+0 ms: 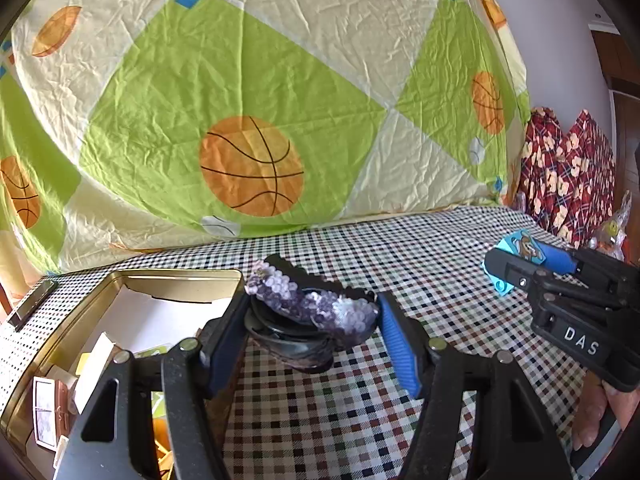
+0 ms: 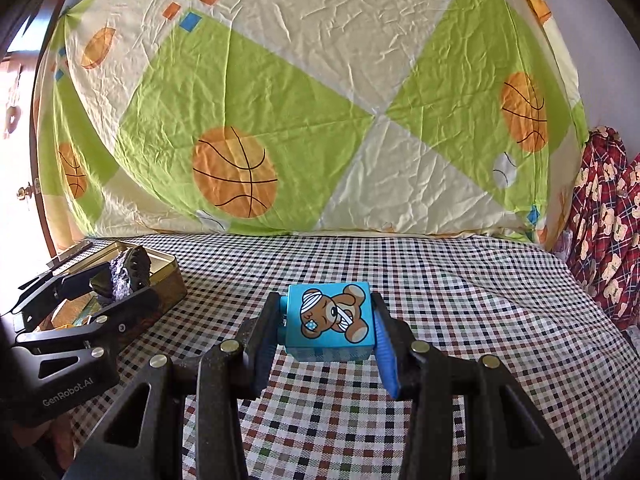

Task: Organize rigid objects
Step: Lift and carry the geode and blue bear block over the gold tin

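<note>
My left gripper (image 1: pixel 310 330) is shut on a black hair claw clip with purple sequins (image 1: pixel 308 312), held above the checked cloth beside an open gold tin (image 1: pixel 120 280). My right gripper (image 2: pixel 326 326) is shut on a blue toy block with a bandaged bear picture (image 2: pixel 330 320), just above the cloth. In the left wrist view the right gripper (image 1: pixel 520 268) and its block (image 1: pixel 520 246) are at the far right. In the right wrist view the left gripper (image 2: pixel 116 284) holds the clip (image 2: pixel 128 270) over the tin (image 2: pixel 164 280) at the far left.
The tin holds cards and small paper items (image 1: pixel 52 400). A basketball-print sheet (image 1: pixel 248 120) hangs as a backdrop behind the checked tablecloth (image 1: pixel 400 248). A red patterned fabric (image 1: pixel 568 176) and a plastic-wrapped item (image 1: pixel 612 232) lie at the far right. A dark flat lid (image 1: pixel 32 300) lies left of the tin.
</note>
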`<act>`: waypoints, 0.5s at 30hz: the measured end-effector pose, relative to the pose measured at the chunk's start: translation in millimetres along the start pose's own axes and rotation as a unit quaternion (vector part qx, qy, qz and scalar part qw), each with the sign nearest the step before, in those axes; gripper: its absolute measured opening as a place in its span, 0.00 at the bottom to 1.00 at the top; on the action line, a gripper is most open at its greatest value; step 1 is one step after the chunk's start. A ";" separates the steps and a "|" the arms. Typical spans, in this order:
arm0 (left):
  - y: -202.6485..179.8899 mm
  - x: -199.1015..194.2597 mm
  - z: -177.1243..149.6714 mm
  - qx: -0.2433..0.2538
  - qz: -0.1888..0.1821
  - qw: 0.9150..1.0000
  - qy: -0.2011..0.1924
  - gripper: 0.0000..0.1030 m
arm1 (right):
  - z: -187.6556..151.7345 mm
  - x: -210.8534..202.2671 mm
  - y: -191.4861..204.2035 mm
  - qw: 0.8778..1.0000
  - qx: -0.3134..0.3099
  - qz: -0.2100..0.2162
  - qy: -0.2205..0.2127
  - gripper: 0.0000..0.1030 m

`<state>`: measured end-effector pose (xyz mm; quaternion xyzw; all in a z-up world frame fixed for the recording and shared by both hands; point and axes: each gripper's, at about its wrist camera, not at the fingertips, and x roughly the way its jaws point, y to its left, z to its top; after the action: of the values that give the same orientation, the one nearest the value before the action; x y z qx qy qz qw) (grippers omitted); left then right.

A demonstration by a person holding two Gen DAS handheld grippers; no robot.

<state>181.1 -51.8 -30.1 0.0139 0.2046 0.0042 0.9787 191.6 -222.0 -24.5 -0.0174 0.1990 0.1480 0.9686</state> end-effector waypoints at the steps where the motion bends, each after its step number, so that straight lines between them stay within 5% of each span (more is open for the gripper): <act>1: 0.8 -1.3 -0.4 -0.001 -0.002 1.000 -0.001 0.63 | -0.4 -1.0 0.4 1.000 0.000 0.000 -0.001 0.44; 15: 8.0 -29.7 -8.3 -0.018 -0.005 0.999 -0.033 0.63 | -6.4 -20.4 8.7 1.000 -0.008 -0.004 -0.030 0.44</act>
<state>150.6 -44.0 -25.6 -0.0049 0.1721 0.0026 0.9851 168.8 -219.9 -22.3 -0.0218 0.1683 0.1458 0.9746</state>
